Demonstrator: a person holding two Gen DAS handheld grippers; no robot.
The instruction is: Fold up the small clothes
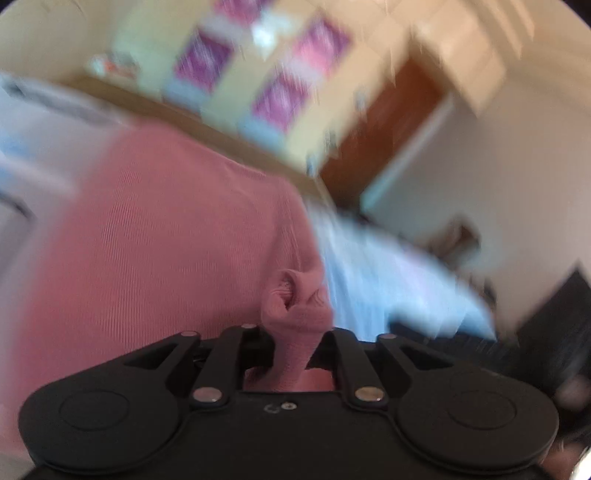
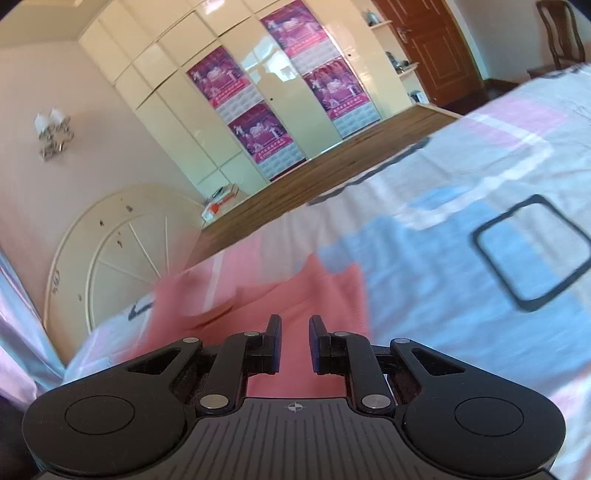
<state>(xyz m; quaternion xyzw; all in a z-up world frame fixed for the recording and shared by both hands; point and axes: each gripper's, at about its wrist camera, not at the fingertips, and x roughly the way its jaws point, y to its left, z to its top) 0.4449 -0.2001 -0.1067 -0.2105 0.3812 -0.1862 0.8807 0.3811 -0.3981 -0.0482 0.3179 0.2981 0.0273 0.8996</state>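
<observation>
A pink ribbed knit garment [image 1: 166, 240] fills the left half of the left wrist view, blurred by motion. A bunched fold of it runs between the jaws of my left gripper [image 1: 295, 338], which is shut on it; the cloth hides the fingertips. In the right wrist view the same pink garment [image 2: 332, 291] lies blurred on the bed under and ahead of my right gripper [image 2: 295, 326]. That gripper stands slightly open, a narrow gap between its blue-padded fingers and nothing in it.
The bed cover [image 2: 480, 166] is patterned in pale blue, pink and white with black outlines. A cream headboard [image 2: 122, 251] stands at the left. Beyond the wooden floor [image 2: 332, 166] are a cream wardrobe [image 2: 177, 122] with purple posters, a brown door [image 2: 436, 44] and a chair [image 2: 561, 33].
</observation>
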